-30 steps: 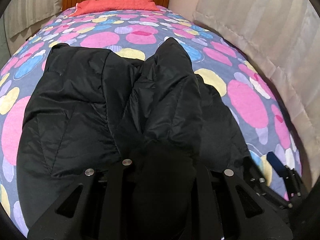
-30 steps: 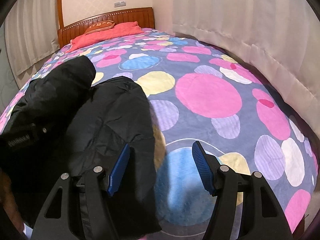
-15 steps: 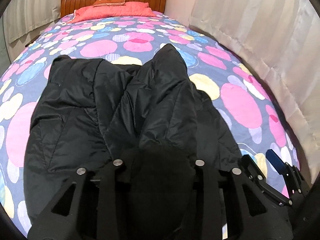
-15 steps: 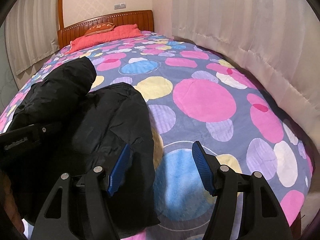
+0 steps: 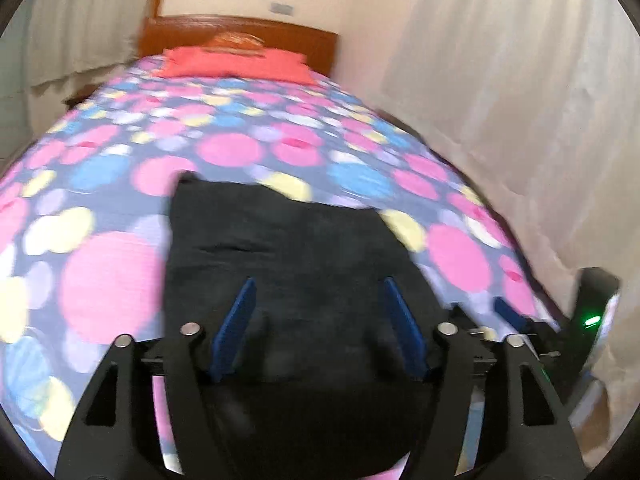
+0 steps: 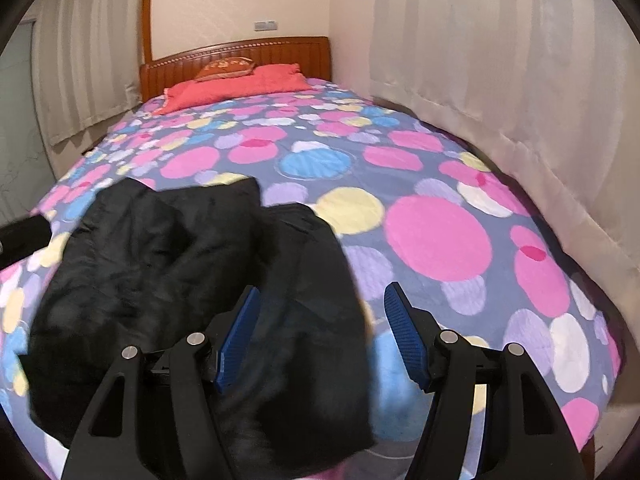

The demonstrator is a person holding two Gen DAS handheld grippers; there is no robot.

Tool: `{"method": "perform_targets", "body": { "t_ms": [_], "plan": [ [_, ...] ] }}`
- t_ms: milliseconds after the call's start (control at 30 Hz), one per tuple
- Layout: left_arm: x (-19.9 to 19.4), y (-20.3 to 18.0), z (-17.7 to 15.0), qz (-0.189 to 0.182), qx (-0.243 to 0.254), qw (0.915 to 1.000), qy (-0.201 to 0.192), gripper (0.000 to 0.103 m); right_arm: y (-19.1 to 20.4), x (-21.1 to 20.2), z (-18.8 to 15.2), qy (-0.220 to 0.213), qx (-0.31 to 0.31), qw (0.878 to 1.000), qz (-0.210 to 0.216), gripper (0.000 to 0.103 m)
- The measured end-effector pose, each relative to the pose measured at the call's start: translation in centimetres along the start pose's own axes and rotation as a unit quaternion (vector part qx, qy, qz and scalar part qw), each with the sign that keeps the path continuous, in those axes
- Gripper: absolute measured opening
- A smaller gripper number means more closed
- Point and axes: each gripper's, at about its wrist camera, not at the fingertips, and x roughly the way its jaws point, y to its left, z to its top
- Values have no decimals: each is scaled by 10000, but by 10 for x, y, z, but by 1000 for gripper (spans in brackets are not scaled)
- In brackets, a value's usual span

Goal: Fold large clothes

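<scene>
A black padded jacket lies folded on the spotted bedspread, blurred in the left wrist view. My left gripper hovers above its near end. Its jaws are opening, the blue pads stand apart and nothing is pressed between them. In the right wrist view the jacket fills the lower left. My right gripper is open over the jacket's right edge, its left pad above the cloth and its right pad above the bedspread. It shows at the right of the left view as well.
Red pillows and a wooden headboard are at the far end of the bed. Pale curtains hang along the bed's right side and more curtains at the far left.
My left gripper has opened, let go of the jacket fold and pulled up and back; the jacket now lies flatter. My right gripper rose slightly, still open.
</scene>
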Motion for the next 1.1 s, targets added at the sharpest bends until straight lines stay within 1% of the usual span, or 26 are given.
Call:
{"method": "perform_targets", "body": {
  "t_ms": [67,100,133,167,233,300,367,533,633,667,700,733,767,800,867,933,1033,1100],
  "plan": [
    [1,28,-1,325,-134,9994,-16,69,8,0,6,16,27,9999,151,65],
    [3,38,-2,409,-203,9990,22,69,14,2,9,42,39,9997,257,66],
    [6,52,-4,504,-312,9982,72,69,19,3,11,69,53,9993,362,72],
    [11,65,-7,597,-412,9973,135,69,23,5,11,99,69,9989,452,74],
    [19,81,-12,706,-558,9956,257,69,35,11,15,215,100,9975,669,74],
    [25,93,-18,747,-649,9945,353,69,47,16,15,296,62,9966,768,75],
    [32,100,-22,697,-719,9942,389,69,58,22,16,383,-26,9962,778,78],
    [39,99,-23,640,-647,9953,337,71,77,48,7,887,-179,9931,749,80],
    [45,97,-23,609,-643,9955,331,71,78,56,0,955,-35,9920,830,80],
    [46,98,-23,584,-665,9955,332,71,76,57,-1,950,46,9914,894,69],
    [47,98,-23,535,-699,9956,335,71,77,58,-1,974,41,9903,993,53],
    [48,98,-23,485,-705,9957,344,71,79,58,-1,1011,-1,9889,1087,30],
    [49,97,-22,466,-701,9958,348,71,81,57,0,1009,-59,9888,1103,21],
    [48,97,-21,471,-688,9959,344,71,84,55,2,962,-147,9888,1129,18],
    [47,97,-17,427,-674,9962,354,70,81,49,6,845,-125,9887,1231,10],
    [40,96,-11,276,-726,9966,276,70,68,38,15,630,29,9893,1318,8],
    [32,89,-4,189,-617,9979,82,70,54,26,26,261,-137,9949,967,7],
    [34,82,-3,129,-483,9987,105,70,42,26,27,183,-223,9970,715,7]
  ]
}}
